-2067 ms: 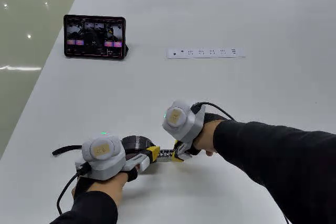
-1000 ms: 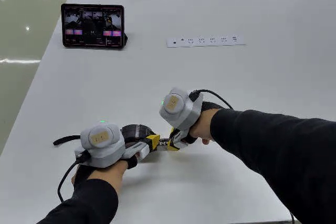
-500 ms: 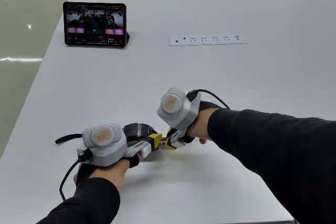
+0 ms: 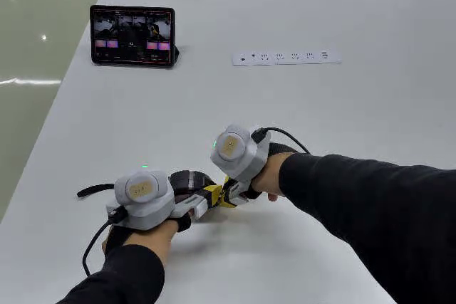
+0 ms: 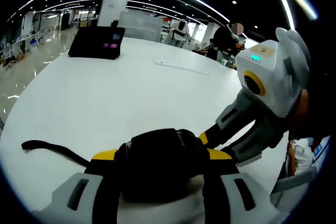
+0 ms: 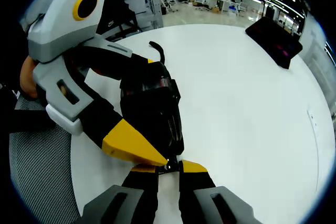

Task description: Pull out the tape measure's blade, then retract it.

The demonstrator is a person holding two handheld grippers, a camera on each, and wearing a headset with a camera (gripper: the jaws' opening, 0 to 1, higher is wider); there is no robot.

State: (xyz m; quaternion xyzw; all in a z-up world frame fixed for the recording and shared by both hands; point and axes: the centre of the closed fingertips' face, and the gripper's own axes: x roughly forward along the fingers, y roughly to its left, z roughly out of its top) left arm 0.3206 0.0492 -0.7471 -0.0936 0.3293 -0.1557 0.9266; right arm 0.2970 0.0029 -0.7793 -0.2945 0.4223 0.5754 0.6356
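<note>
On the counter [image 4: 306, 112], well apart from the tablet [image 4: 132, 35], my left gripper [image 5: 160, 156] is clamping its jaws around the tape measure [image 4: 187, 179] to anchor it, while my right gripper [image 6: 168, 169] is pinching its jaws nearly closed on the blade tip [image 6: 169, 165] to control its travel.

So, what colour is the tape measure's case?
The tape measure is black, clearest in the right gripper view.

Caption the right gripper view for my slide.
Right gripper pinches the blade tip at the tape measure, which the left gripper holds.
</note>
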